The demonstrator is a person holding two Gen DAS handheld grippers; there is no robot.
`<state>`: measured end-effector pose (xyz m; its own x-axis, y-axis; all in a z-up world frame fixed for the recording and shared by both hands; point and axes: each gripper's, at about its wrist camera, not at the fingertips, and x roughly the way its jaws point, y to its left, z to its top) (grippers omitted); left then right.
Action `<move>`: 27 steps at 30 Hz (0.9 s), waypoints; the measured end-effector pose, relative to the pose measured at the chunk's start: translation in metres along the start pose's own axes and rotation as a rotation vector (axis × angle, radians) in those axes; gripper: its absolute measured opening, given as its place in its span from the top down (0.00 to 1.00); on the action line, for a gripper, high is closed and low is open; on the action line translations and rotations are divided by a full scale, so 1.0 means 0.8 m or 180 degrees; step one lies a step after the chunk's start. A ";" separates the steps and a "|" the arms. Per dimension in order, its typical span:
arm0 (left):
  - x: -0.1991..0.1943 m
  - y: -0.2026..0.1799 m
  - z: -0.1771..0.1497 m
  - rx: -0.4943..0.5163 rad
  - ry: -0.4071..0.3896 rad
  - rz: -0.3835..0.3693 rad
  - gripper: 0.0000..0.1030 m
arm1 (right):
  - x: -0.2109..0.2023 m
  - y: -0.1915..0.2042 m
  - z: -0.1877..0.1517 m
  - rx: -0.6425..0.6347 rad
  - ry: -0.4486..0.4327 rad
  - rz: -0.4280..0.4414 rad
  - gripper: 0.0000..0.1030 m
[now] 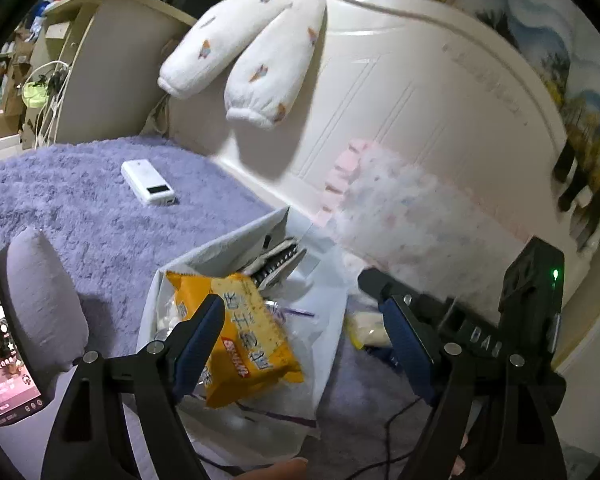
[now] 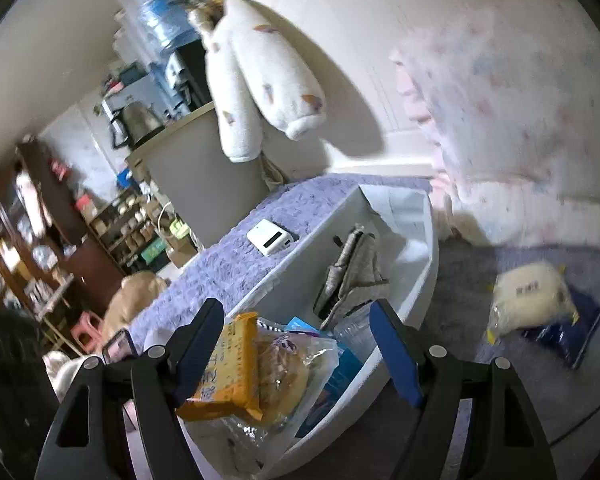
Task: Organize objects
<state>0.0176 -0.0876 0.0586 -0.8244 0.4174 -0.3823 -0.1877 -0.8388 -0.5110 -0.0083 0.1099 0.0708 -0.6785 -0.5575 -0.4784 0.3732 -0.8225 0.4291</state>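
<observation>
Both grippers, left (image 1: 304,336) and right (image 2: 296,340), gape wide, holding nothing. Below them a white bin (image 2: 428,276) holds a yellow packet (image 1: 244,344) and a grey cloth (image 2: 352,272).

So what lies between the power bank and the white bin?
Only bare purple blanket between the power bank and the bin, in the right wrist view.

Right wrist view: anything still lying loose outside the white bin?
Yes. A pale bagged item lies on the blanket right of the bin, resting on a dark blue packet. A white power bank sits loose on the bin's other side. Nothing looks spilled.
</observation>
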 end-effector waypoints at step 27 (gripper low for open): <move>0.018 0.030 -0.002 -0.0142 -0.0093 0.0718 0.24 | 0.109 -0.002 -0.040 0.0082 0.0767 -0.0023 0.92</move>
<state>0.0019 -0.1009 0.0399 -0.8580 0.2102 -0.4687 0.0263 -0.8932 -0.4488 -0.0477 0.0590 0.0038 -0.5093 -0.5648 -0.6493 0.3505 -0.8252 0.4429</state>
